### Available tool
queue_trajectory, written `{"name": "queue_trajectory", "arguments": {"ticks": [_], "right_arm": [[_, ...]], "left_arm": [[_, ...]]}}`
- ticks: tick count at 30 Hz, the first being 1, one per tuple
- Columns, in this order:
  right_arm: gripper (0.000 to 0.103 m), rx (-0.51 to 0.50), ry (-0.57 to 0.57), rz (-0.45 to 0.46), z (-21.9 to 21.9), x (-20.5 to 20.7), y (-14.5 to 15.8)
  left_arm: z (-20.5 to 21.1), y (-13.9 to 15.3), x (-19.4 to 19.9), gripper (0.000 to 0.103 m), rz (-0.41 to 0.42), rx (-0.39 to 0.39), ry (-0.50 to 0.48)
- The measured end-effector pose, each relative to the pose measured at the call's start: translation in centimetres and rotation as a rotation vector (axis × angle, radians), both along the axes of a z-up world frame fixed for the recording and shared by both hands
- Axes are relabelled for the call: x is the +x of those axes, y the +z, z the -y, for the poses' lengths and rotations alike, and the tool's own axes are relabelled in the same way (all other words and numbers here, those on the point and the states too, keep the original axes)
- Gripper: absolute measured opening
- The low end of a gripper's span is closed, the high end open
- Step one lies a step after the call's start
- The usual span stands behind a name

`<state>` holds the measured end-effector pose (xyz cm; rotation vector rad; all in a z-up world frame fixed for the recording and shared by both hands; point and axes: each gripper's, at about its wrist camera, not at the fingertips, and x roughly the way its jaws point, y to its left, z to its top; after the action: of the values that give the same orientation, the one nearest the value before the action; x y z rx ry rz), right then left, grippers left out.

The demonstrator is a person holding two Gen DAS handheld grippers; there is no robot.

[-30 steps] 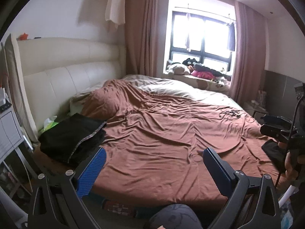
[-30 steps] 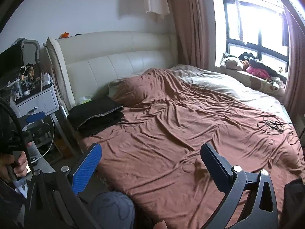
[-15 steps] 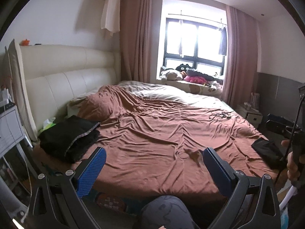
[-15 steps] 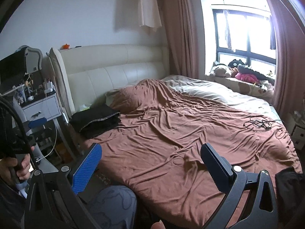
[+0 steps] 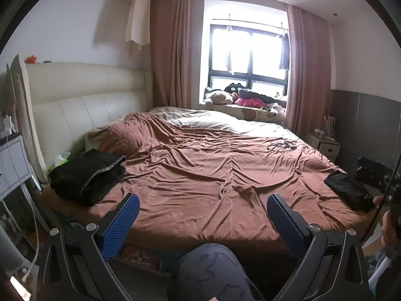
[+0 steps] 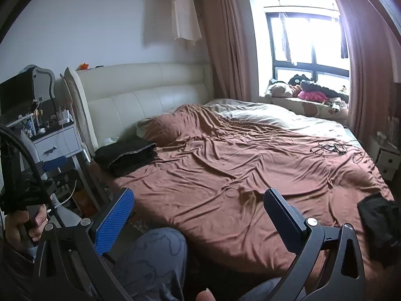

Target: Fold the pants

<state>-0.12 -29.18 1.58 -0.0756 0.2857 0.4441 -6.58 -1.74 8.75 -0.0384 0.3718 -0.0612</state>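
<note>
A folded stack of black pants (image 5: 87, 175) lies at the bed's left near corner, by the headboard; it also shows in the right wrist view (image 6: 126, 156). A second black garment (image 5: 347, 190) lies at the bed's right near edge and shows in the right wrist view (image 6: 378, 215) too. My left gripper (image 5: 201, 214) is open and empty, held off the near edge of the bed. My right gripper (image 6: 198, 212) is open and empty, also back from the bed. Neither touches any cloth.
The bed has a wrinkled brown cover (image 5: 213, 170) and a cream headboard (image 5: 82, 100). Black cables (image 5: 282, 145) lie on its far right. A white nightstand (image 6: 55, 145) stands left of the bed. The person's knee (image 5: 210, 268) is below the grippers. Soft toys (image 5: 235, 97) sit on the window sill.
Both grippers have drawn back and tilted up from the bed, so more of the room and ceiling shows. Both stay open and empty. The pants have not moved.
</note>
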Motion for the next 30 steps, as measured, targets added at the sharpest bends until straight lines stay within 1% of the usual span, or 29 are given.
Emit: {"name": "queue_trajectory", "arguments": {"ticks": [4, 8, 13, 17, 20, 25, 30], "right_arm": [[0.103, 0.014, -0.050, 0.024, 0.5, -0.8, -1.4], [0.103, 0.024, -0.069, 0.036, 0.2, -1.1, -2.4], [0.103, 0.039, -0.096, 0.016, -0.6, -0.7, -3.6], [0.103, 0.049, -0.110, 0.005, -1.2, -0.2, -4.6], [0.103, 0.057, -0.106, 0.009, -1.5, 0.0, -5.0], [0.103, 0.056, -0.121, 0.022, -2.2, 0.1, -6.3], [0.103, 0.039, -0.121, -0.010, -2.8, 1.1, -7.4]], "left_arm": [[0.2, -0.8, -0.6, 0.102, 0.016, -0.018, -0.004], [0.1, -1.7, -0.7, 0.102, 0.022, -0.032, 0.000], [0.2, -2.8, -0.4, 0.102, 0.018, -0.010, -0.001], [-0.2, -3.8, 0.0, 0.102, 0.007, -0.013, -0.004], [-0.5, -4.5, -0.1, 0.102, 0.016, -0.016, 0.002], [-0.9, -5.5, 0.1, 0.102, 0.016, -0.013, 0.007], [-1.2, -6.1, 0.6, 0.102, 0.004, -0.019, 0.012]]}}
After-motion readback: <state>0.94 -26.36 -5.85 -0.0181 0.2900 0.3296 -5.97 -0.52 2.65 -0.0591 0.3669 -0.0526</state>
